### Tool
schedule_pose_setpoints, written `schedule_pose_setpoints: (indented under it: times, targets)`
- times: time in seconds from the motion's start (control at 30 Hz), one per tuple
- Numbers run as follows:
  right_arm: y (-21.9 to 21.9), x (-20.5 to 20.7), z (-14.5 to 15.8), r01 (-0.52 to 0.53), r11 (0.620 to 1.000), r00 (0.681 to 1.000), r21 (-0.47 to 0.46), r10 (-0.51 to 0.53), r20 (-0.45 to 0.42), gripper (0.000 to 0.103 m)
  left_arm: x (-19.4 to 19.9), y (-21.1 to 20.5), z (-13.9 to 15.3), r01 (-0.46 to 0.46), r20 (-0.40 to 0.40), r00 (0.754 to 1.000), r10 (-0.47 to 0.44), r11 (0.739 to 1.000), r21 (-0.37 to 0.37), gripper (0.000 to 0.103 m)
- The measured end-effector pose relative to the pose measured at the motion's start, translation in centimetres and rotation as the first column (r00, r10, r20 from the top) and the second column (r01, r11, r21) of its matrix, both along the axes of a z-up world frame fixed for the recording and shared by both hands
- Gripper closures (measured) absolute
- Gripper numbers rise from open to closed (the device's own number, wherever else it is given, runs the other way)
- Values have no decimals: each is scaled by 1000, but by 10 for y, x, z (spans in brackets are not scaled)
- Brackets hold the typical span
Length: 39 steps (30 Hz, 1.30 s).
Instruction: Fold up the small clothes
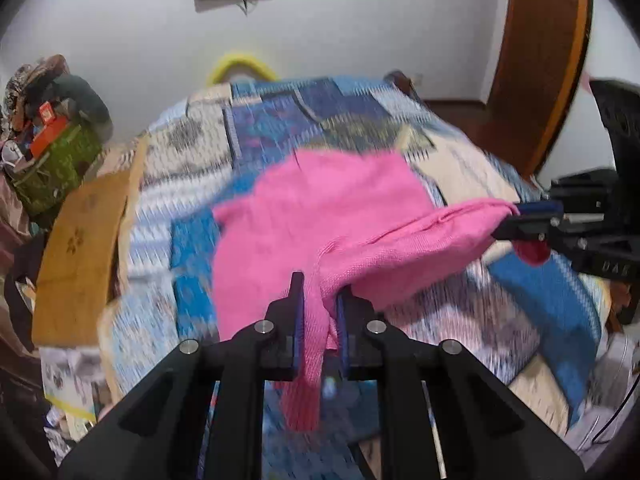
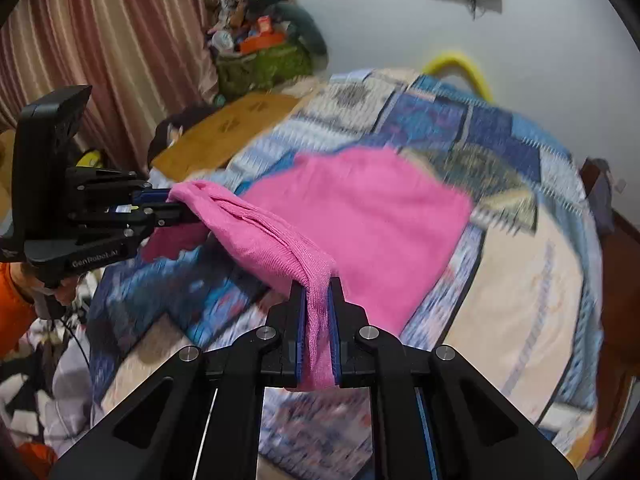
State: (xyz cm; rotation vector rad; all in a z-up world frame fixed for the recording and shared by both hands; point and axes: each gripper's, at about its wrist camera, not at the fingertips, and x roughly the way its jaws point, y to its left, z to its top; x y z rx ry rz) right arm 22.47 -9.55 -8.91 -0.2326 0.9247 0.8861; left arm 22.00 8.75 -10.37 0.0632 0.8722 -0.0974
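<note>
A pink knit garment [image 1: 320,204] lies partly on the patchwork bedspread [image 1: 256,120], its near edge lifted off the bed. My left gripper [image 1: 320,300] is shut on one corner of that edge. My right gripper [image 1: 516,220] is shut on the other corner, at the right of the left wrist view. In the right wrist view the pink garment [image 2: 360,208] runs from my right gripper [image 2: 318,304] across to my left gripper [image 2: 176,204] at the left. The lifted edge sags between the two grippers.
The bed has a blue and cream patchwork cover [image 2: 520,280]. A brown flat pillow [image 1: 80,240] lies at the bed's left side. A cluttered green bag [image 2: 264,64] stands by the wall. Curtains [image 2: 100,40] hang at the left. A wooden door frame [image 1: 540,60] is at the right.
</note>
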Motion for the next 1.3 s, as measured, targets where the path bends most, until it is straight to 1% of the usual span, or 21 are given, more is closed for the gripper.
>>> schedule_pose_setpoints:
  times: [0.13,0.2,0.3,0.4,0.57,0.67,0.73,0.77,0.8,0.87,0.93,1.0,1.07,1.1,1.13,1.2,1.3]
  targets:
    - [6,33,14,46,999,998,18,-46,32,94,45,10,22,-15,22,1000,15,1000,-19,91]
    - [9,51,16,70,997,997,30,-71,29,94,69,14,25,-18,21,1000,19,1000,-19,91]
    - [18,80,10,97,995,995,29,-98,24,94,100,21,19,-27,3,1000,27,1000,-13,92]
    - [30,107,-3,108,994,994,-4,-108,20,94,134,29,2,-37,-23,999,36,999,-20,93]
    - [48,152,-36,129,990,992,-47,-130,-5,94,185,46,-39,-58,-71,996,56,998,-37,93]
    - [56,171,-55,134,989,991,-67,-135,-18,94,207,55,-62,-72,-91,994,67,996,-49,93]
    - [58,177,-64,137,987,990,-82,-138,-6,94,218,57,-74,-67,-103,993,61,996,-51,92]
    - [58,180,-69,144,985,990,-94,-144,3,94,221,58,-78,-69,-111,992,64,997,-44,89]
    - [57,182,-72,147,984,989,-97,-147,7,93,223,59,-81,-77,-118,990,72,997,-32,81]
    - [55,184,-76,161,979,987,-124,-158,31,83,224,67,-83,-118,-108,987,116,993,-12,70]
    - [50,184,-77,186,970,982,-156,-178,63,63,220,79,-80,-162,-92,983,161,987,-3,62]
    - [37,184,-72,216,966,976,-143,-208,68,59,214,93,-75,-203,-87,976,201,979,-19,51]
    - [24,182,-67,231,967,973,-109,-229,29,59,203,109,-72,-233,-98,969,225,970,-71,46]
    - [17,181,-65,239,967,971,-93,-239,3,56,198,117,-71,-246,-107,966,236,964,-96,44]
    - [10,178,-63,247,966,968,-77,-250,-20,51,191,124,-71,-262,-120,961,248,958,-119,43]
    - [-1,172,-59,262,964,963,-44,-264,-52,47,177,134,-74,-282,-151,954,260,948,-150,40]
    - [-10,161,-62,266,963,958,-41,-269,-96,47,157,144,-87,-316,-217,938,272,927,-202,39]
